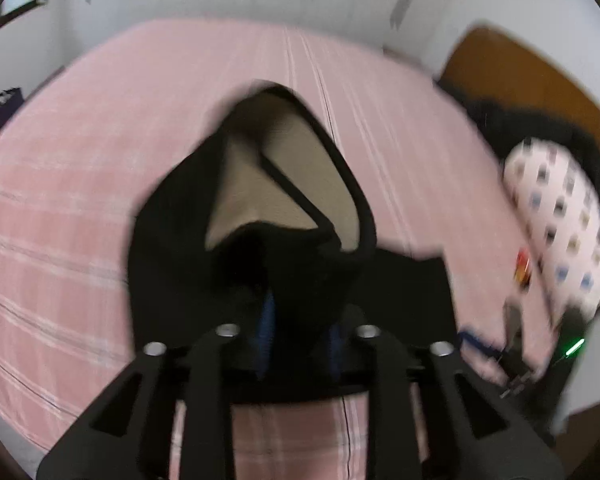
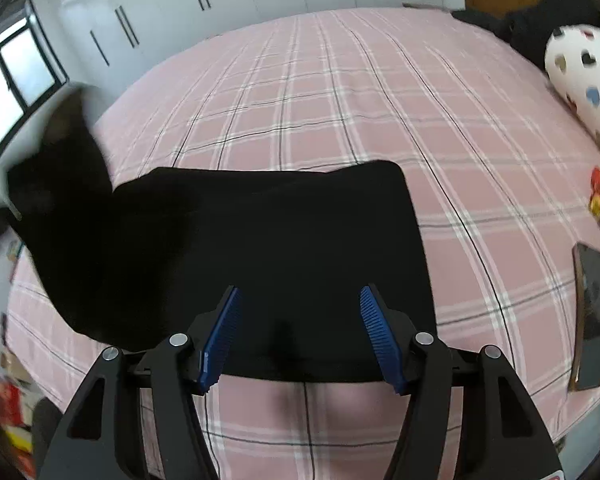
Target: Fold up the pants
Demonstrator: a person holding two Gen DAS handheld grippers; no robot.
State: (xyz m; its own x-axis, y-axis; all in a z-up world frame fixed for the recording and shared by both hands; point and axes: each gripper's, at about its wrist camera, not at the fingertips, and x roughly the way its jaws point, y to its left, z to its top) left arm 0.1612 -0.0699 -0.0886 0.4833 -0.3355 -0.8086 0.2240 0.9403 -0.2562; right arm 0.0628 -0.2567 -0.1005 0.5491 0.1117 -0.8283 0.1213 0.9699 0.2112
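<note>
Matt black cloth pants (image 2: 260, 240) on a pink checked cotton-look bedsheet (image 2: 380, 100).
Gripper fingers (image 2: 224, 336) carry ribbed blue pads; a glossy dark phone (image 2: 590, 320) lies nearby.

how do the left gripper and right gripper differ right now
The left gripper has black pants bunched between its fingers, lifted off the pink plaid bedsheet; the right gripper stands open with wide-spread fingers over the flat part of the pants. Left view is blurred, right sharp. Both have blue ribbed pads.
</note>
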